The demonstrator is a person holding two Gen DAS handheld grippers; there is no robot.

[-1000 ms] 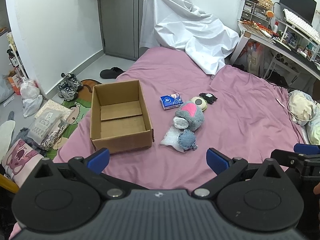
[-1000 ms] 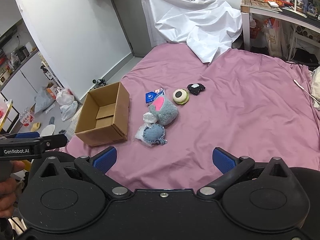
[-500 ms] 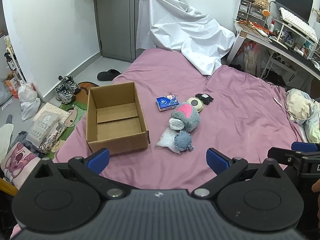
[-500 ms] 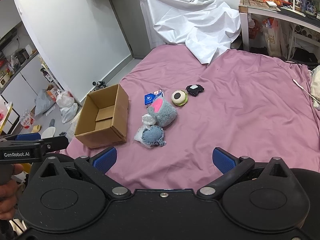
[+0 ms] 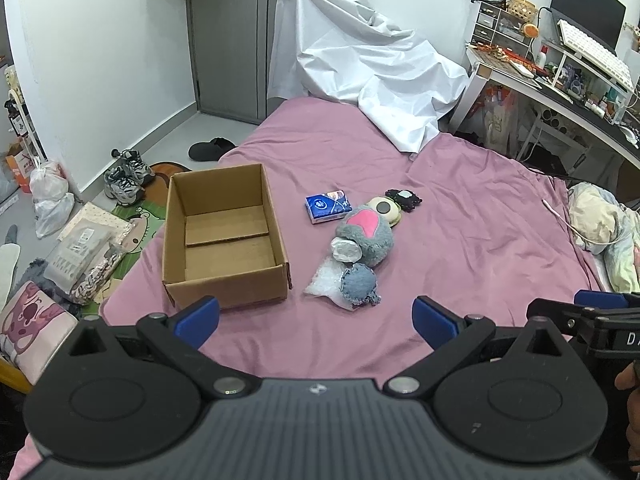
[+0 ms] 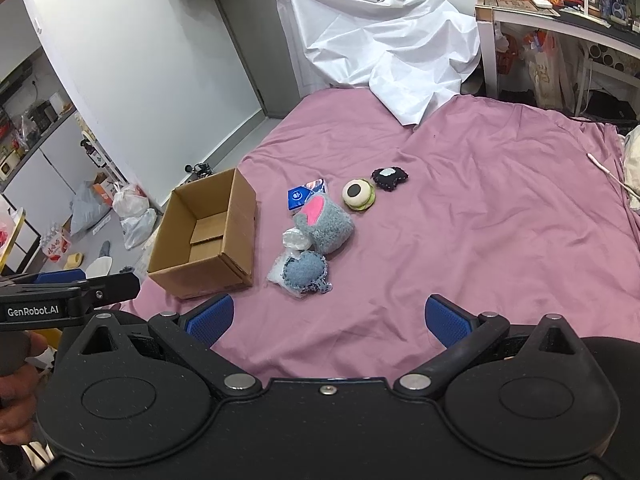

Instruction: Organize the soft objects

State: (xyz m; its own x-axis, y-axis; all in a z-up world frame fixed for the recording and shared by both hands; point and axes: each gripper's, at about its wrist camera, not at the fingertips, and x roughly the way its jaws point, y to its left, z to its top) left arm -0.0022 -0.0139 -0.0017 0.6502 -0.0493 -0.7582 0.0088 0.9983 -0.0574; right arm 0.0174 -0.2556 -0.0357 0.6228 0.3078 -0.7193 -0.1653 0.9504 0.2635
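An open, empty cardboard box (image 5: 224, 236) (image 6: 204, 236) sits on the pink bedsheet. To its right lie a grey plush with a pink patch (image 5: 366, 234) (image 6: 326, 224), a blue denim pouch (image 5: 358, 284) (image 6: 306, 274) on a clear plastic bag, a blue tissue pack (image 5: 329, 206) (image 6: 305, 194), a cream round toy (image 5: 385, 209) (image 6: 358, 195) and a black plush (image 5: 403, 197) (image 6: 389, 178). My left gripper (image 5: 316, 316) and right gripper (image 6: 328, 316) are both open and empty, held above the near edge of the bed, well short of the objects.
A white sheet (image 5: 360, 64) drapes over something at the bed's far end. A cluttered desk (image 5: 560, 76) stands at the right. Shoes, bags and mats (image 5: 92, 232) cover the floor left of the bed. A pillow (image 5: 600, 220) lies at the right edge.
Both grippers have drawn back and risen slightly, so the box and objects look a little farther away. Both jaws stay open.
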